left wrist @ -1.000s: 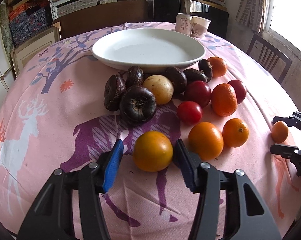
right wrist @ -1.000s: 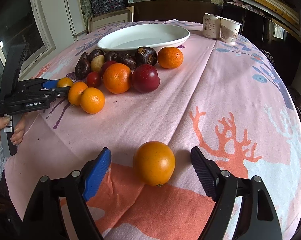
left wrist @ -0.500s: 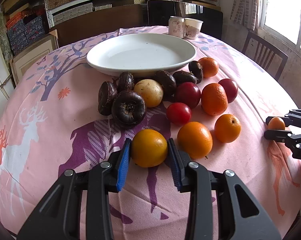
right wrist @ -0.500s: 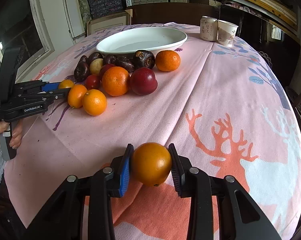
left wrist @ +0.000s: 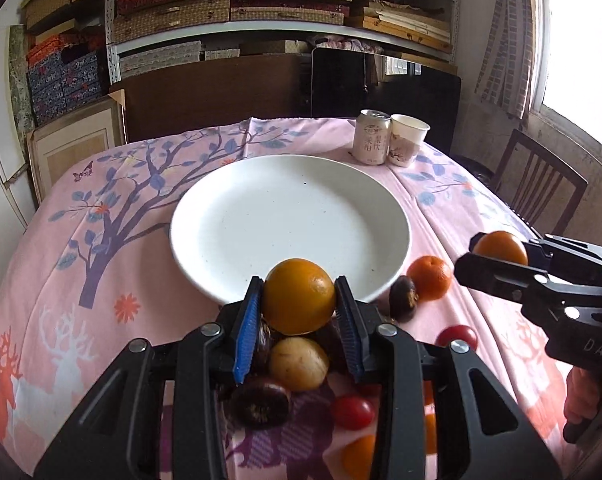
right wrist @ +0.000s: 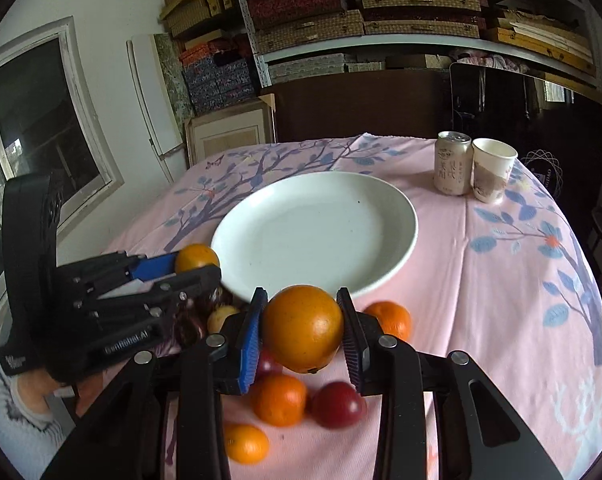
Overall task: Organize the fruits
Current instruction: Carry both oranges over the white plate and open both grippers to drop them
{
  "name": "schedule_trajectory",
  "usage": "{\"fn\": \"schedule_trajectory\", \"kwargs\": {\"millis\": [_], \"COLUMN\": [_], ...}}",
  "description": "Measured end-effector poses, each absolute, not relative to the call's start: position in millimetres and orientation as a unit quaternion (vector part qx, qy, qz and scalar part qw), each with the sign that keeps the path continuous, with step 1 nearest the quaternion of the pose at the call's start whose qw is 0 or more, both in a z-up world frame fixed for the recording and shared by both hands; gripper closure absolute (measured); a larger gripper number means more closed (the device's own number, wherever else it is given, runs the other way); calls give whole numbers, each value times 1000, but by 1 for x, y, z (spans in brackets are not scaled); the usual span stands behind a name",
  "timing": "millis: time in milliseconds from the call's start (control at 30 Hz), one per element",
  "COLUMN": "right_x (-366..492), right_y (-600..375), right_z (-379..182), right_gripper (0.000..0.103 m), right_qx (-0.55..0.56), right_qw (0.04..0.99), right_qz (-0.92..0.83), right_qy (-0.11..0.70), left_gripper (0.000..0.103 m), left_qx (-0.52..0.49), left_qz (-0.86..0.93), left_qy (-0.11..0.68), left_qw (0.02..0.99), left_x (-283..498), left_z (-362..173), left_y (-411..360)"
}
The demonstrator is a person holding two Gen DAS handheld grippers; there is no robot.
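Observation:
My left gripper is shut on an orange and holds it in the air at the near rim of the white plate. My right gripper is shut on a second orange, also raised just before the plate. Each gripper shows in the other's view: the right gripper with its orange at the right, the left gripper with its orange at the left. The plate holds nothing.
Loose fruit lies on the pink cloth below the grippers: a yellow fruit, dark fruits, a tangerine, small red fruits, a red plum. A can and a paper cup stand behind the plate. A chair stands at the right.
Both grippers closed on their oranges, then lifted them off the cloth and carried them forward over the fruit pile to the plate's near rim.

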State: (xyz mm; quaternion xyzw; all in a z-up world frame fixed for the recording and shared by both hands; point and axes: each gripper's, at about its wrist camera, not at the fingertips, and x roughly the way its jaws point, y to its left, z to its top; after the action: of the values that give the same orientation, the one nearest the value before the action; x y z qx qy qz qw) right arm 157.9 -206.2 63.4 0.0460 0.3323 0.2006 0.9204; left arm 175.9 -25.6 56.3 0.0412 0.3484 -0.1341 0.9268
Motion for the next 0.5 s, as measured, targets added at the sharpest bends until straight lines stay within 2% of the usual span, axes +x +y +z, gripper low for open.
{"fn": "schedule_trajectory", "kwargs": {"millis": [233,267,300,333,367,500], "right_x": [222,225,226,226,226,219], "right_y": [-189,-189,-190,-192,-195,-205], "right_z": [26,21,19,18,19,25], "right_gripper": [66,63,54,50,49,48], "right_qx": [81,80,81,83,86,104], "right_qw": [907,905,904,906,907,909], "right_qz": [199,200,202,198,195,197], "right_qy": [362,367,368,365,362,353], "left_gripper": [67,67,66,66,65,48], "left_qx": [12,10,6,1,-3,-5], "left_qz": [-138,-143,-147,-148,-147,-134], "left_qy": [379,380,383,387,387,373], "left_qw": [915,914,912,910,910,918], "left_x": [211,213,214,215,215,208], "left_z": [24,21,19,17,18,23], "left_y": [-18,-16,-14,-12,-10,-1]}}
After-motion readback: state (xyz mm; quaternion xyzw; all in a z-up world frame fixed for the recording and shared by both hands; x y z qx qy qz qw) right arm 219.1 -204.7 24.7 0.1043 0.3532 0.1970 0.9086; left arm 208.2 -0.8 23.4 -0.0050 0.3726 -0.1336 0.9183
